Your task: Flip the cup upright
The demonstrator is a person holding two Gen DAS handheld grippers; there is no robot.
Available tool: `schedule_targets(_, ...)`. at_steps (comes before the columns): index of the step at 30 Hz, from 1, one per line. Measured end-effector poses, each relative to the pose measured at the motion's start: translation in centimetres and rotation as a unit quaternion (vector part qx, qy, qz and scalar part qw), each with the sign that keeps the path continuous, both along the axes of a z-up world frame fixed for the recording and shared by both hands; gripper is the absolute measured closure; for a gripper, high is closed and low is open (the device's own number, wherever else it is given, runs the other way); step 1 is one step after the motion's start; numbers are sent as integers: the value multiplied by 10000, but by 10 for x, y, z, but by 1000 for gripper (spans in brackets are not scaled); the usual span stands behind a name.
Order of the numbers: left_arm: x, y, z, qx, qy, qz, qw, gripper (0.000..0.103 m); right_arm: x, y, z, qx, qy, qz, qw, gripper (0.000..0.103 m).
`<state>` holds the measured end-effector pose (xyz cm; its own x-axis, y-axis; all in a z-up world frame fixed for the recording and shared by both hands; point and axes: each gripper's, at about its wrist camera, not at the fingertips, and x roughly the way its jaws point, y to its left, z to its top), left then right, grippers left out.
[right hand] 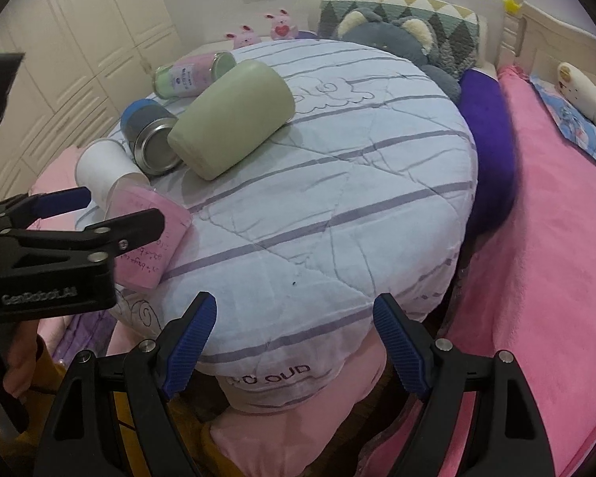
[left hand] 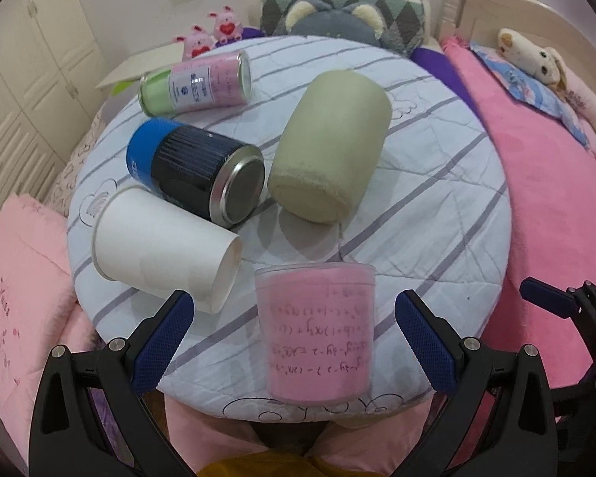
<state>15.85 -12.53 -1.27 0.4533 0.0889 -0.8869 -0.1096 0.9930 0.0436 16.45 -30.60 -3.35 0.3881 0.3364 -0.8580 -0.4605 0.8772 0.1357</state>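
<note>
The pink translucent cup [left hand: 316, 330] stands near the front edge of the round quilt-covered bench [left hand: 417, 206], between the spread fingers of the left claw [left hand: 294, 342] — wide open, touching nothing. Behind it lie a white paper cup [left hand: 163, 246], a dark tin can [left hand: 202, 171] and an olive-green cup [left hand: 329, 143], all on their sides. The right claw [right hand: 296, 338] hangs open at the bench's edge — empty.

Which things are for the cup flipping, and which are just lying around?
For the job:
pink cup
left gripper

Just lying about:
white cup
blue can
green cup
pink-green can
right gripper
</note>
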Motion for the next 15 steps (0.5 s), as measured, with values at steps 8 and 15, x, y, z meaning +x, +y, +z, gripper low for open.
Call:
schedule_targets(8,8,0,-8,123,66,52,9999,12,4,11,-13,62,192,211,9996,20)
schedule_targets(15,2,3,0,-47,-56,-129,9999,34,8,4,-14,127,235,36,9996,20)
